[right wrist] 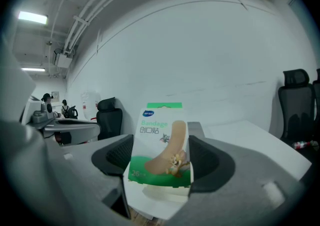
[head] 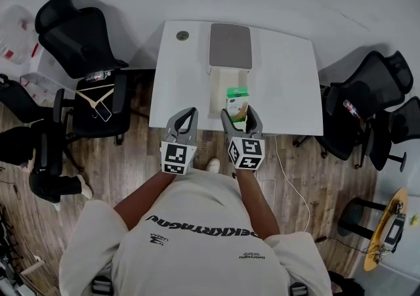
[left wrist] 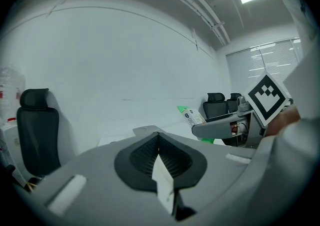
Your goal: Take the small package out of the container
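The right tongs (head: 240,117) are clamped on the small package (right wrist: 161,145). It stands upright, long axis vertical, printed face towards that gripper's camera, at the near end of the white container (head: 216,94) on the bench (head: 289,84). The left tongs (left wrist: 159,157) are closed on nothing, just beside. Office chairs (head: 85,39) flank the bench.

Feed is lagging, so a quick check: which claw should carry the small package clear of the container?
Right. The right claw is shut on the bandage package, at the near end of the container. The left claw is shut and empty, beside it.
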